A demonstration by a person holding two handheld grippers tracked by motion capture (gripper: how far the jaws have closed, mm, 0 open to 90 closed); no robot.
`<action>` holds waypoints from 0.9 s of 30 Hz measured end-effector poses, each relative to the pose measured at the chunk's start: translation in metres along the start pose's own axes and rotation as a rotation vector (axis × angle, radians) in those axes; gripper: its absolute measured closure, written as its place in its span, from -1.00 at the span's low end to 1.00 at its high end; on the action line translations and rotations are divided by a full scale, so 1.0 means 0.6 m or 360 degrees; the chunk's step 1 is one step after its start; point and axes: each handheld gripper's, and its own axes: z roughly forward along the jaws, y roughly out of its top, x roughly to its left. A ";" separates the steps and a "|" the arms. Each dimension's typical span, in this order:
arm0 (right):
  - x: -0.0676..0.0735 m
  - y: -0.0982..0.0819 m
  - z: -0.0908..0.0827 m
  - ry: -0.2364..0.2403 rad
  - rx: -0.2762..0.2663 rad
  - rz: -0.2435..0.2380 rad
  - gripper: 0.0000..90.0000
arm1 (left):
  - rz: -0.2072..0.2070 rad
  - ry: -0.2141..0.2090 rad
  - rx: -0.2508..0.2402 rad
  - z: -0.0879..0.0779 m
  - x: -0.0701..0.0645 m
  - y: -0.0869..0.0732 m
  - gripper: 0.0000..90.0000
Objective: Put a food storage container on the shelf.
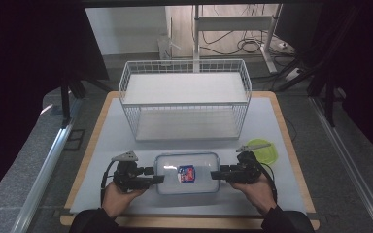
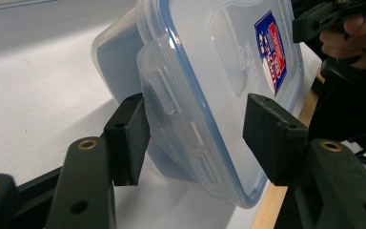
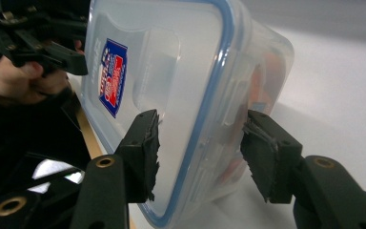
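A clear plastic container (image 1: 187, 180) with a blue-sealed lid and a red-and-blue label (image 1: 186, 174) lies on the white mat near the front edge. My left gripper (image 1: 158, 175) is at its left end, tipped on its side. In the left gripper view the container's (image 2: 219, 62) end latch sits between the jaws of that gripper (image 2: 195, 133), with a gap at the lid-side pad (image 2: 267, 133). My right gripper (image 1: 216, 174) is at the right end. Its jaws (image 3: 198, 152) straddle the container's (image 3: 171, 71) rim, with the lid-side pad (image 3: 143, 152) standing off the blue seal.
A white wire basket (image 1: 184, 63) stands across the back half of the mat (image 1: 272, 121). A green round lid or dish (image 1: 262, 149) lies just behind my right gripper. The wooden table edge (image 1: 291, 145) frames the mat, with dark floor beyond.
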 end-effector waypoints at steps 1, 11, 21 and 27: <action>-0.001 0.000 0.000 0.0001 -0.0007 0.0019 0.08 | -0.0019 0.0006 -0.0015 0.001 0.001 0.001 -0.06; 0.003 0.002 -0.003 -0.0039 -0.0065 0.0070 0.18 | -0.0039 0.0060 -0.0058 0.000 -0.001 0.011 0.04; 0.009 0.015 -0.009 -0.0084 -0.0129 0.0018 0.18 | 0.0013 0.0109 -0.0070 -0.002 -0.004 0.028 0.04; 0.013 0.029 -0.016 -0.0060 -0.0173 -0.0007 0.18 | 0.0060 0.0126 -0.0104 -0.017 -0.010 0.050 0.05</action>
